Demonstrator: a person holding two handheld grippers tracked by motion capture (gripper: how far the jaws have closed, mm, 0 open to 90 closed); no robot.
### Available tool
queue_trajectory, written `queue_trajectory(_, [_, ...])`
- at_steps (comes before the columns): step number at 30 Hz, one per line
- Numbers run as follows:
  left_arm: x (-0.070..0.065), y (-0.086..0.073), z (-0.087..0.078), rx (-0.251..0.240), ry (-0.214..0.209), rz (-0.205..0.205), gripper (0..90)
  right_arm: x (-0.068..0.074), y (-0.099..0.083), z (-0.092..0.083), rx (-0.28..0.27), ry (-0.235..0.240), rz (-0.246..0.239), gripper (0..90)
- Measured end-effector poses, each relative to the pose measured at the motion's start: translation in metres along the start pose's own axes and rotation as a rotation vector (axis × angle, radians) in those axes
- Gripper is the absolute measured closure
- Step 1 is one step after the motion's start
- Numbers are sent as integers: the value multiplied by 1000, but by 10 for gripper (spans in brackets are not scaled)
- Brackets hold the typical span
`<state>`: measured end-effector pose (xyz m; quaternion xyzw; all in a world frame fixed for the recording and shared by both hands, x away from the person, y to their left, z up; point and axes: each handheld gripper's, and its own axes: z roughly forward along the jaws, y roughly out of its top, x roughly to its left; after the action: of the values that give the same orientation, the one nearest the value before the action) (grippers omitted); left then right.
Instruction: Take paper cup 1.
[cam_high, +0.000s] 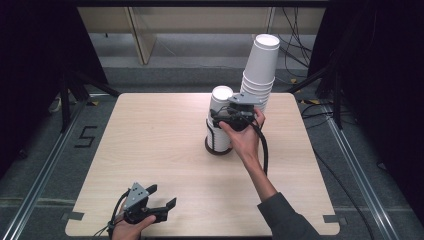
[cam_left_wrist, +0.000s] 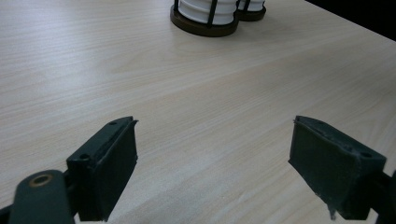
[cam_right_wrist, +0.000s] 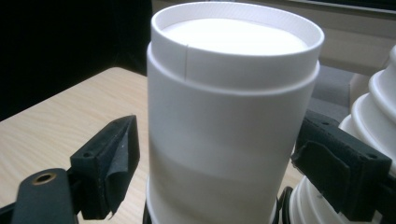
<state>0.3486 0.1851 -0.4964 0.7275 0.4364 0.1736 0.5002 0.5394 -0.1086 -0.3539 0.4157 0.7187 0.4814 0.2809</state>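
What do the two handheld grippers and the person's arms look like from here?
Both grippers are black with two blocky, dark padded jaws. The left gripper carries a grey three-cornered plate with small holes and trails a black cable. The right gripper has the same grey plate and a thick black cable running back along the forearm. A dark grey sleeve covers the right arm.

A bench (cam_high: 150, 150) carries two stacks of upturned cups toward its far side. The shorter stack (cam_high: 220, 117) is seated in a round holder (cam_high: 218, 148) near the middle; the taller stack (cam_high: 259, 70) is set just behind it to the right. The right gripper (cam_high: 220, 120) is placed around the shorter stack's top cup. The left gripper (cam_high: 161, 199) is held at the near left edge, well apart from both stacks.
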Motion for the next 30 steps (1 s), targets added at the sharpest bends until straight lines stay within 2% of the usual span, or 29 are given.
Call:
queue_trajectory(3, [0,0,0,0,-2,0,146,1,-1,6,8,-6,21,155])
queue_trajectory(5, [0,0,0,4,-1,3,146,0,-1,10,17,-17,11,155])
queue_trajectory(7, [0,0,0,2,-1,-1,146,2,-2,14,3,-29,30,154])
queue_trajectory(11, [0,0,0,1,0,-3,146,2,-2,17,7,-36,35,153])
queue_trajectory(13, [0,0,0,9,-1,7,146,4,-1,18,9,-48,53,152])
queue_trajectory(18, [-1,0,0,14,3,6,146,4,-1,21,16,-60,39,158])
queue_trajectory(22, [-1,-1,0,11,-3,7,146,6,2,20,26,-70,38,170])
queue_trajectory(24, [-1,-1,0,12,-3,7,146,7,5,18,8,-73,55,170])
queue_trajectory(29, [-1,-1,1,10,-6,2,146,11,21,9,-26,-82,20,171])
queue_trajectory(30, [-1,-1,0,14,-3,5,146,12,24,7,-30,-80,33,171])
